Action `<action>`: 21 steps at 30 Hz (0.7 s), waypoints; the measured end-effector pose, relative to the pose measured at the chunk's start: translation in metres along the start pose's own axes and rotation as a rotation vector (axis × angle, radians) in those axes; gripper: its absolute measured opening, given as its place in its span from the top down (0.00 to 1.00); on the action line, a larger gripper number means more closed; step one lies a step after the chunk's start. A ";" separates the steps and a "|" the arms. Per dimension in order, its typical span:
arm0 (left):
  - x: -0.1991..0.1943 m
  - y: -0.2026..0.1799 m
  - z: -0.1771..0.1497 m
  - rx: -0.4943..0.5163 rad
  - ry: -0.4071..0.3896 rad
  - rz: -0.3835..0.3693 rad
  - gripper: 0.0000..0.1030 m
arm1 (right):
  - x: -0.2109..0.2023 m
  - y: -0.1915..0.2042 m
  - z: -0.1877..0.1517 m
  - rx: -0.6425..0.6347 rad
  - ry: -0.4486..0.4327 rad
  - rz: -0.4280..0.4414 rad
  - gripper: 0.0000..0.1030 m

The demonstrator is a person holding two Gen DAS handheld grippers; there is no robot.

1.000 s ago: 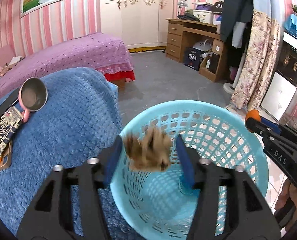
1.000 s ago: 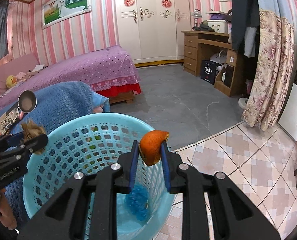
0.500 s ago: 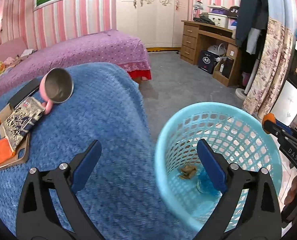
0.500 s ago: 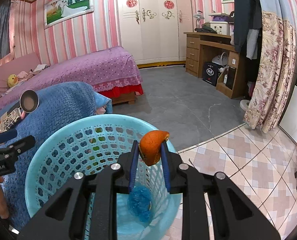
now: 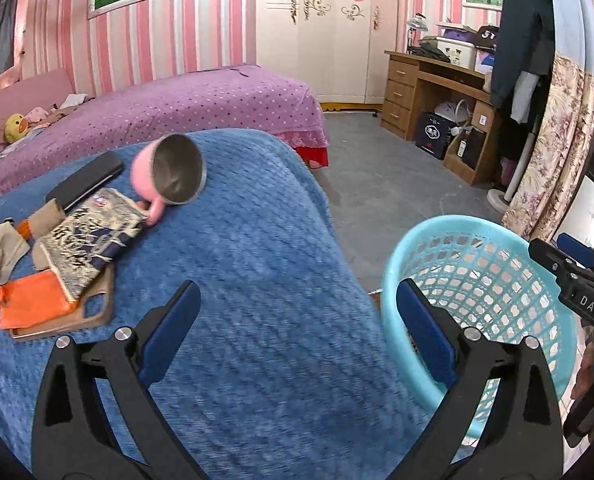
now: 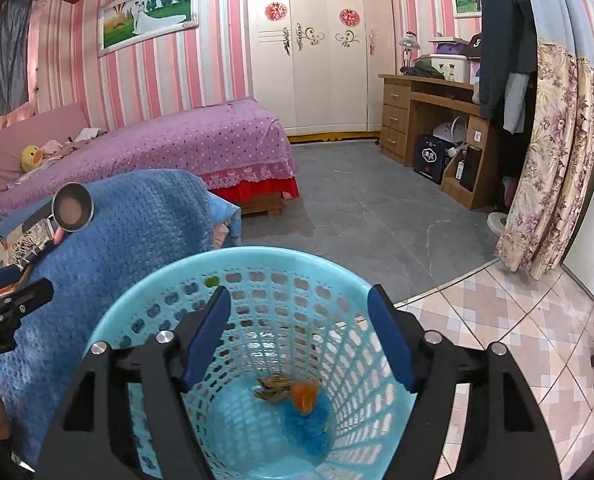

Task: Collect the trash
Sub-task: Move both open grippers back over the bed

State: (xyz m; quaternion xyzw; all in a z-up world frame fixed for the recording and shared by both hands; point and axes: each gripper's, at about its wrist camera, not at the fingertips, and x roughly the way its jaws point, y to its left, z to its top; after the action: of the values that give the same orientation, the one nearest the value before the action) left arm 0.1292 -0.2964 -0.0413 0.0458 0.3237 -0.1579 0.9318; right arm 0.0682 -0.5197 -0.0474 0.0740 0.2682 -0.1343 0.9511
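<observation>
Orange peel dropped into basket; right claw just opened.

Your room reads evenly lit and soft, with no single lamp in frame and only faint shadows. Both fisheye views bow the walls hard; you lose the corners to black vignetting at 2, 4, 8 and 10 o'clock. In your left wrist view, motion smear softens the blue blanket from 5 to 7 o'clock. In your right wrist view, the orange peel at 6 o'clock is blurred; the wardrobe at 12 stays sharp.
</observation>
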 end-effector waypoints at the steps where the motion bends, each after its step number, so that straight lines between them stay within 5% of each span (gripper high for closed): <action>1: -0.003 0.006 0.001 -0.005 -0.004 0.005 0.07 | 0.000 0.004 0.000 -0.004 -0.001 -0.002 0.22; 9: -0.022 0.046 0.001 -0.025 -0.026 0.048 0.06 | 0.003 0.035 0.008 0.001 0.001 -0.024 0.06; 21: -0.049 0.124 -0.004 -0.054 -0.028 0.132 0.05 | 0.009 0.106 0.016 -0.016 -0.010 0.011 0.05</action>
State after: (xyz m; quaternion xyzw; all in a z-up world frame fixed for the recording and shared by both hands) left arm 0.1307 -0.1653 -0.0162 0.0399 0.3109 -0.0879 0.9455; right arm 0.1143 -0.4239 -0.0313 0.0671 0.2643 -0.1275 0.9536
